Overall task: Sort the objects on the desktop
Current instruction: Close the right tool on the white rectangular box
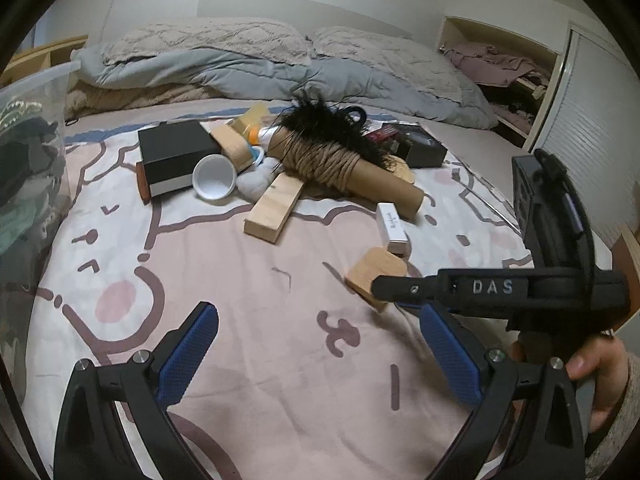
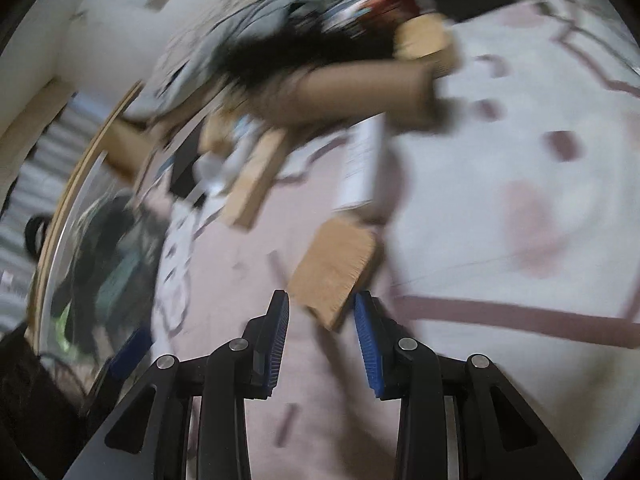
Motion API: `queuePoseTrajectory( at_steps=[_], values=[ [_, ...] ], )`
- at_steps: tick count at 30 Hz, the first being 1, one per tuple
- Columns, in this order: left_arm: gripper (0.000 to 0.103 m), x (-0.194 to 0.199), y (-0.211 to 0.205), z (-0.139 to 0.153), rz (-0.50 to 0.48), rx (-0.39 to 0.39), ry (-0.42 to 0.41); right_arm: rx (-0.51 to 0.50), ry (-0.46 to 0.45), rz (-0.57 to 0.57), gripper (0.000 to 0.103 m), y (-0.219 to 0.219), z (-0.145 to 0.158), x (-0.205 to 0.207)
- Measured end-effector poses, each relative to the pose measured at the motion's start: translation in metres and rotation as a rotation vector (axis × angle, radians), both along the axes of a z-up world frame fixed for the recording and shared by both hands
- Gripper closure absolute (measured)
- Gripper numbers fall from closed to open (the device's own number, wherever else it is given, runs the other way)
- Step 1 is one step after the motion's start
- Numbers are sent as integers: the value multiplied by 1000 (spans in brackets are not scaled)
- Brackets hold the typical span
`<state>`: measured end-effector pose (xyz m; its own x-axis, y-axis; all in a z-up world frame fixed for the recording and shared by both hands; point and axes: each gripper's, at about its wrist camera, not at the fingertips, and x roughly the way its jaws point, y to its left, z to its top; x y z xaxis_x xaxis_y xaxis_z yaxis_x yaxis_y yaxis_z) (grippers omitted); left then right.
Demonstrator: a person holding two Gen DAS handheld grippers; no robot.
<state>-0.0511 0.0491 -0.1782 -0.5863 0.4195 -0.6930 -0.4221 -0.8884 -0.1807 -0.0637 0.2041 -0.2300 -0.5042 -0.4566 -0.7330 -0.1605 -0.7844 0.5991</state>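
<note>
A pink-and-white cartoon bedspread (image 1: 248, 292) carries the clutter, pillows (image 1: 208, 40) behind, clear bin (image 1: 36, 128) alongside. Left gripper (image 1: 320, 360) gapes wide, empty. Right gripper (image 2: 322, 320) sits narrowly parted, the small wooden block (image 2: 332, 264) at its tips, grip unclear.

We look down along our right tongs (image 2: 321, 332), whose two blue-padded fingers (image 2: 280, 336) stand a little apart. A corner of a flat wooden block (image 2: 332, 264) reaches down between the tips; motion blur hides whether the pads touch it. The block lies on a bed cover (image 2: 500, 160), pale pink with dark brownish lines. Farther up, a white box (image 2: 360, 160) lies just beyond the block, and a longer wooden plank (image 2: 256, 180) lies to its left. Behind them a brown cardboard tube (image 2: 360, 88) stretches across, with black feathery stuff (image 2: 280, 52) on it. A clear tub (image 2: 104, 232) of dark items sits at the left.
</note>
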Motion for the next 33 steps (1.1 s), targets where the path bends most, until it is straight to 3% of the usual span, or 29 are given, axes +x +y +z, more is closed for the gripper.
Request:
queuePoseTrajectory(
  at_steps=[6,8,14,21,24,33],
  values=[
    [3,-5,-5,-1,11,16,-9,96,98,-54,68,13,27,-2],
    [13,-6,-5,-1,4,29,-9,141,123,-85,68,23,34,-10],
    [17,-6,2,-5,-32,29,-7,316,133,-100,68,27,31,-52],
    [19,-10,5,-9,-38,23,-19,430,50,-45,71,19,-5,-75],
    [19,-12,2,-8,-28,24,-20,447,52,-6,82,16,-4,-72],
    [19,-25,-26,0,63,30,-19,504,61,144,83,-5,-2,-46]
  ],
)
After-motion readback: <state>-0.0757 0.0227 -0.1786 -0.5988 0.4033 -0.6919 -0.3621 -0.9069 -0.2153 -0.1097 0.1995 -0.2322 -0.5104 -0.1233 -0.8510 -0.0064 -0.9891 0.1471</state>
